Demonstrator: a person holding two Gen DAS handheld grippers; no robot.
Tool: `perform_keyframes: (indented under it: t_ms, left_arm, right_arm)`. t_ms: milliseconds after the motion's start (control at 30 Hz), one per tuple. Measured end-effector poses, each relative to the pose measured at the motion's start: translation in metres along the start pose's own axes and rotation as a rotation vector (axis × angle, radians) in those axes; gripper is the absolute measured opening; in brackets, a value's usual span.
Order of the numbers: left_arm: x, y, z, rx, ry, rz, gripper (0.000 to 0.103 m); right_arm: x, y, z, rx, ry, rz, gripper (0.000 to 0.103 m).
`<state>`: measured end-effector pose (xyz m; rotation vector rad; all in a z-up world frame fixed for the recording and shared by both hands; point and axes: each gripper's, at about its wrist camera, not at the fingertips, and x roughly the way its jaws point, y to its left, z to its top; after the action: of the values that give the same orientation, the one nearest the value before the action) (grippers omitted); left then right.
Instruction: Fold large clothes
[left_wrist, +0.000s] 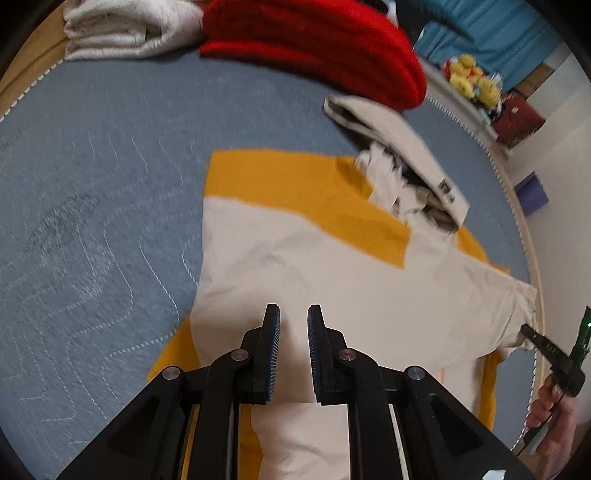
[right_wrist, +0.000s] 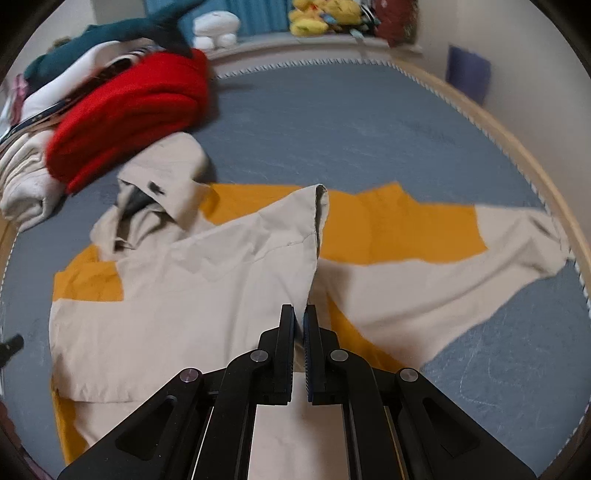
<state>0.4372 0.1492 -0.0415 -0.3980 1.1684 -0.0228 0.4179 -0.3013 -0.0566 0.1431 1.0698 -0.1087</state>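
The beige and yellow jacket (right_wrist: 207, 295) lies spread out on the blue bed (right_wrist: 369, 129), its lower edge cut off behind both tools, and everything's blurry. The right tool (right_wrist: 300, 314) is pinched tight on a lifted beige flap, while the left tool (left_wrist: 293, 314) hovers over the jacket, slightly parted, gripping nothing. Behind: one red folded garment (right_wrist: 129, 114), one cream folded one (left_wrist: 122, 29).

Right tongs (right_wrist: 300, 314) pinch the beige-and-yellow jacket (right_wrist: 221, 266), lifting its fabric.
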Motion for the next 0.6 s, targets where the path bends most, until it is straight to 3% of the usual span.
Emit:
perform_keyframes:
  t_ms: [367, 467, 600]
  left_arm:
    - [0.066, 0.022, -0.031, 0.065, 0.224, 0.157, 0.013]
    - [0.065, 0.019, -0.033, 0.087, 0.226, 0.172, 0.013]
    - [0.064, 0.015, -0.035, 0.103, 0.230, 0.178, 0.013]
  right_arm:
    - [0.037, -0.053, -0.001, 0.070, 0.065, -0.010, 0.011]
    - [0.039, -0.064, 0.002, 0.110, 0.026, -0.013, 0.013]
    - [0.054, -0.055, -0.001, 0.104, 0.059, 0.087, 0.019]
